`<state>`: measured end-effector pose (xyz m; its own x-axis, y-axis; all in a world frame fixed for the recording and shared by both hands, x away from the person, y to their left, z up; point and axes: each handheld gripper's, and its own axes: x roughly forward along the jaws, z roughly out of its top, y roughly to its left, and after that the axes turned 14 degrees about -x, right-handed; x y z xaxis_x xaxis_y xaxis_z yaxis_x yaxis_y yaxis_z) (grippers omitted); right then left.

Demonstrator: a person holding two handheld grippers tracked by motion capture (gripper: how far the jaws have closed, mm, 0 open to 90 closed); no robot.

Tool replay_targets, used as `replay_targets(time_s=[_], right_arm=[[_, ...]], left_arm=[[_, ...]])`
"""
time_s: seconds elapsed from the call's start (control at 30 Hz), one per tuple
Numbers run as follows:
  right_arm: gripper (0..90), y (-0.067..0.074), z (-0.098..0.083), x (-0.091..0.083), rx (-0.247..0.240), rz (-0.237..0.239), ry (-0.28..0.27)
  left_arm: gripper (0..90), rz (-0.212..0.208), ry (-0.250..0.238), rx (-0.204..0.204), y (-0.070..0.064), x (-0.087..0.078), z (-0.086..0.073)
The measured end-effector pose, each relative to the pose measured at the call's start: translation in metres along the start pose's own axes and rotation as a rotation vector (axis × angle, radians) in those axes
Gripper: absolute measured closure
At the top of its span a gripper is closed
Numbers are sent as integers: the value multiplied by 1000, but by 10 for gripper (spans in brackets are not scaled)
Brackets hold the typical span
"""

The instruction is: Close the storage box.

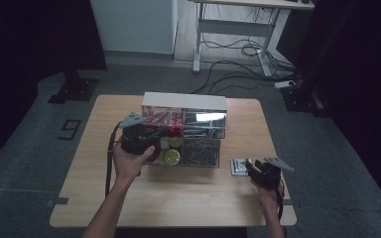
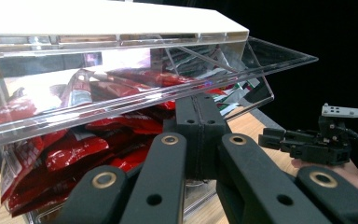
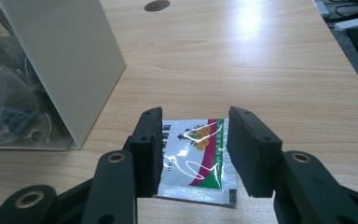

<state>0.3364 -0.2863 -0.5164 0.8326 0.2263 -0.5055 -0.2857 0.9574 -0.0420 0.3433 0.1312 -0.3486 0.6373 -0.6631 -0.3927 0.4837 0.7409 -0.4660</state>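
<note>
A clear organiser box with a white top stands mid-table. My left gripper is at its upper left compartment, where red packets lie behind a clear flap that is tilted outward. In the left gripper view my left gripper has its jaws together, tips up against the flap's lower edge; I cannot tell if anything is pinched. A white sachet with a red and green band lies flat on the table. My right gripper stands open with a jaw on each side of it and a gap to each pad.
The organiser's white side wall rises just left of the right gripper. Its lower compartments hold yellow-lidded cups and dark bagged items. Bare wooden tabletop stretches beyond the sachet. The right gripper also appears far off in the left gripper view.
</note>
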Motion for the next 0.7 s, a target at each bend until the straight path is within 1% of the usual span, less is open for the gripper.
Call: replay_targets(time_s=[0.23, 0.5, 0.7], right_arm=[[554, -1, -1, 0, 3, -1, -1], [554, -1, -1, 0, 3, -1, 3], [554, 0, -1, 0, 3, 1, -2]], left_arm=[[900, -1, 9, -4, 3, 2, -5], [900, -2, 12, -19, 6, 4, -11], [893, -3, 7, -11, 6, 2, -13]])
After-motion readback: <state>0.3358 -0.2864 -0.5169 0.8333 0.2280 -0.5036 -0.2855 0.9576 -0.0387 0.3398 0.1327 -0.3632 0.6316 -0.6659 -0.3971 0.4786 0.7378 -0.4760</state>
